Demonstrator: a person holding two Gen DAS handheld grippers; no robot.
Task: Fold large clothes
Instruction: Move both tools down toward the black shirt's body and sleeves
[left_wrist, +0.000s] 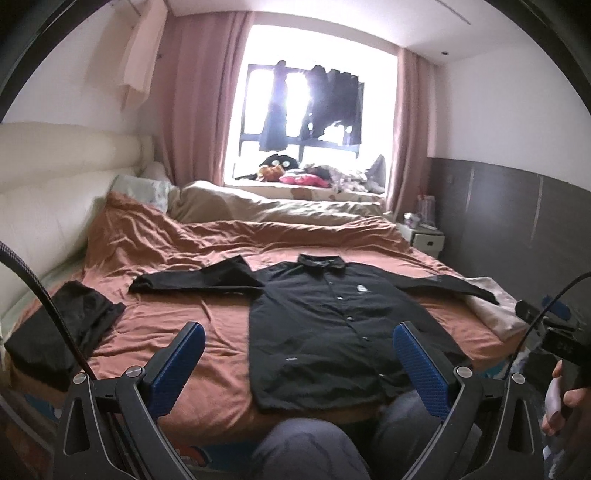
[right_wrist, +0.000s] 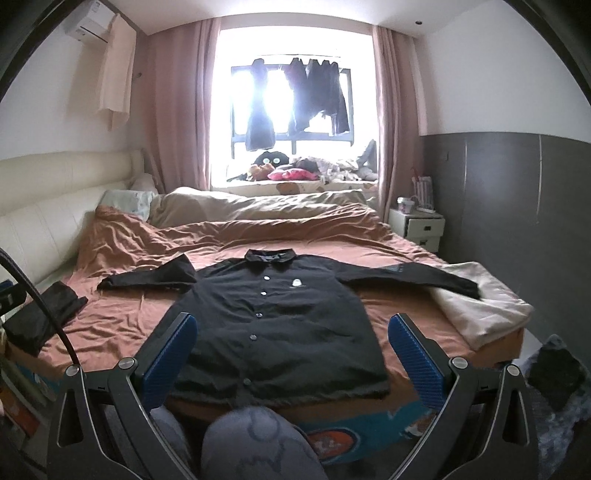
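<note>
The left hand-held gripper (left_wrist: 299, 363) hangs above the near edge of the bed (left_wrist: 207, 317), its blue-padded fingers (left_wrist: 184, 354) spread wide apart with nothing between them. Ahead of it, and a little toward its right finger, a black button-front jacket (left_wrist: 325, 325) lies flat on the rust-coloured bedding, front side up, collar at the far end and hem at the near edge. One sleeve stretches out beyond the left finger, the other reaches past the right finger onto a cream folded blanket (left_wrist: 495, 314). Off to the left of this gripper, a folded black garment (left_wrist: 62, 332) rests near the bed's edge, well apart from the jacket.

The right hand-held gripper (right_wrist: 291, 354) also stands open and empty, its fingers (right_wrist: 413, 350) framing the jacket's (right_wrist: 273, 325) lower half from above without touching it. The cream blanket (right_wrist: 484, 310) lies beyond its right finger, the folded black garment (right_wrist: 40, 317) beyond its left. Below both grippers, the person's knees (right_wrist: 255, 439) in grey trousers press close to the bed edge.
</note>
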